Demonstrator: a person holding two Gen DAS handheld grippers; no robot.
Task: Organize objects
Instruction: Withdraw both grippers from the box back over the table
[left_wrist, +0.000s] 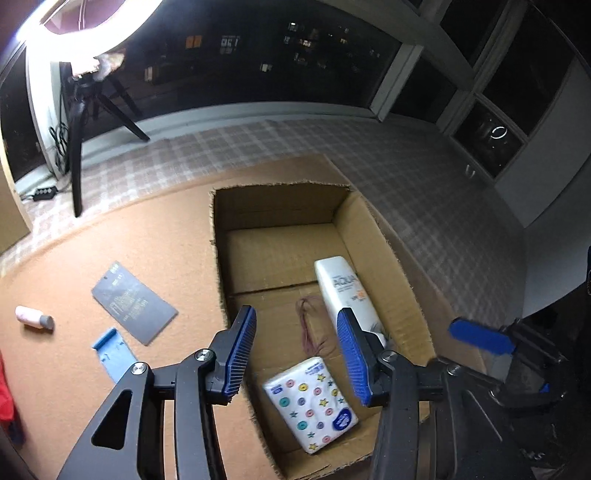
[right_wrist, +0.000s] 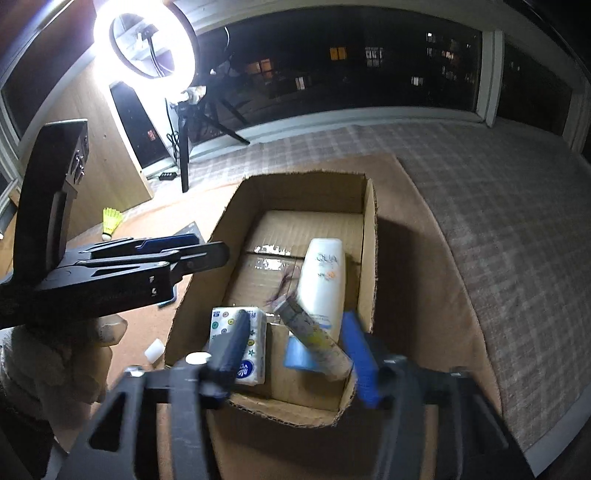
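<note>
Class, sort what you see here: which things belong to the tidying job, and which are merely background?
Part of the job:
cardboard box
tissue pack
white lotion bottle
small tube, blurred, over the box
dark card, pink-white bottle, blue plastic piece, all on the mat outside the box

Just background:
ring light
tripod

Ring light (right_wrist: 144, 44) glares upper left; night-dark windows, fisheye-bent edges, motion-blurred right fingers (right_wrist: 360, 363).

The box (left_wrist: 384, 258) is rough, matt corrugated cardboard with ragged edges. The bottle (left_wrist: 343, 288) is glossy white plastic. The tissue pack (left_wrist: 310, 398) has shiny printed film. Ribbed blue pads (left_wrist: 240, 354) look rubbery.
</note>
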